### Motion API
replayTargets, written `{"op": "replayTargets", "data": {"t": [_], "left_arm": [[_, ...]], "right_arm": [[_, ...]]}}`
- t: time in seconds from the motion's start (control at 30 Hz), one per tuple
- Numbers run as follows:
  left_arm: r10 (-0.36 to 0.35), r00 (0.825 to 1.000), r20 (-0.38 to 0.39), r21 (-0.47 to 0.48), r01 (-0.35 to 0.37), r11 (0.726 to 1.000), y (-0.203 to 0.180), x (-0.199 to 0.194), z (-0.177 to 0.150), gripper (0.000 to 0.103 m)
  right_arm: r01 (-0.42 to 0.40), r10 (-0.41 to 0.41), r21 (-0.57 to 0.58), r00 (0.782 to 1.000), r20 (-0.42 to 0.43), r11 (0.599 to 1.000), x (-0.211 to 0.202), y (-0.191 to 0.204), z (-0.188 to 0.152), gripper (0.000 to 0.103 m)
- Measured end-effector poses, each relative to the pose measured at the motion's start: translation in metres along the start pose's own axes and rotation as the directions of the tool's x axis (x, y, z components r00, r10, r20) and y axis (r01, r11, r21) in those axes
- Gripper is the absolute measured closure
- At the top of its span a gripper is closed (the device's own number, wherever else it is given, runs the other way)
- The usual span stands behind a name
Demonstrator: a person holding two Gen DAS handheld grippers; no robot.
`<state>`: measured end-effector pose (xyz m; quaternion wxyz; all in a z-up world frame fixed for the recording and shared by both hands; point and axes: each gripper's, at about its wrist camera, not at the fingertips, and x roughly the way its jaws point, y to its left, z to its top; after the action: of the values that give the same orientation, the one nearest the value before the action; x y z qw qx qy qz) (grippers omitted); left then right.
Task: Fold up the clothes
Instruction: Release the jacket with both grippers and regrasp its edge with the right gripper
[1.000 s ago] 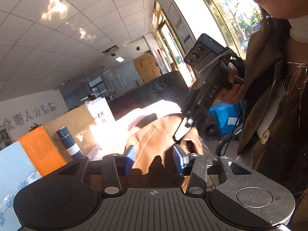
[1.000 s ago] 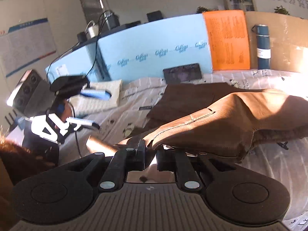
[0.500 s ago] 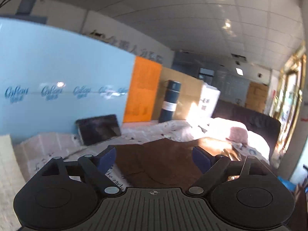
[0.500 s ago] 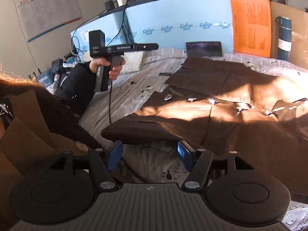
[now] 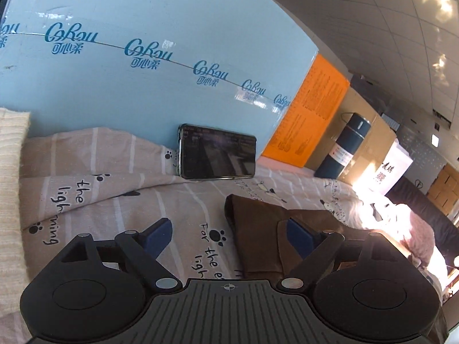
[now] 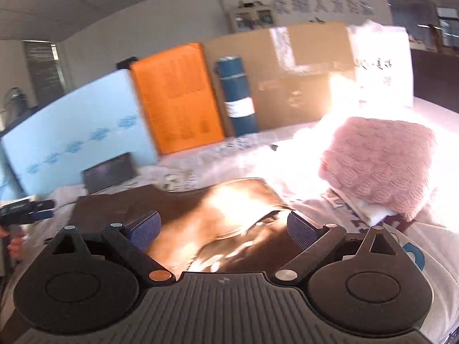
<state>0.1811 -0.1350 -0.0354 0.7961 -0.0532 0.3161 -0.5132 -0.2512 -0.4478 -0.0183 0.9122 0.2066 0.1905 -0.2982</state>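
Both grippers, left gripper (image 5: pixel 226 233) and right gripper (image 6: pixel 222 229), are holding their jaws wide, gripping nothing, above the brown jacket (image 6: pixel 200 215); only the right view is showing a pink knit (image 6: pixel 378 169) at right, on the paw-print sheet (image 5: pixel 114 200).

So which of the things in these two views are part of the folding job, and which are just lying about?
Part of the job: brown jacket, left gripper, right gripper, both open.

Lying about: phone, blue flask, pink knit, orange sheet, cardboard box.

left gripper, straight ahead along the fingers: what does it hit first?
Probably the printed bedsheet just past the open left gripper, with the brown jacket's corner right beside that line. Beyond stands the phone, leaning on the blue foam board. Depth is hard to judge through the fisheye.
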Motion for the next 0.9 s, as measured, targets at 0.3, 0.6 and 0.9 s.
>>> {"op": "replayTargets", "data": {"t": [0.3, 0.6, 0.9], "left_arm": [[0.008, 0.995, -0.101, 0.145, 0.007, 0.989, -0.030, 0.066, -0.002, 0.033], [0.024, 1.000, 0.003, 0.379, -0.023, 0.925, -0.068, 0.033, -0.019, 0.096], [0.049, 0.989, 0.141, 0.429, -0.106, 0.897, -0.089, 0.010, -0.001, 0.099]], "right_arm": [[0.119, -0.087, 0.222, 0.985, -0.150, 0.968, 0.106, -0.049, 0.005, 0.011], [0.157, -0.154, 0.020, 0.982, -0.110, 0.987, 0.121, -0.007, -0.006, 0.073], [0.233, -0.222, -0.149, 0.971, 0.084, 0.961, 0.119, 0.025, 0.013, 0.093]]}}
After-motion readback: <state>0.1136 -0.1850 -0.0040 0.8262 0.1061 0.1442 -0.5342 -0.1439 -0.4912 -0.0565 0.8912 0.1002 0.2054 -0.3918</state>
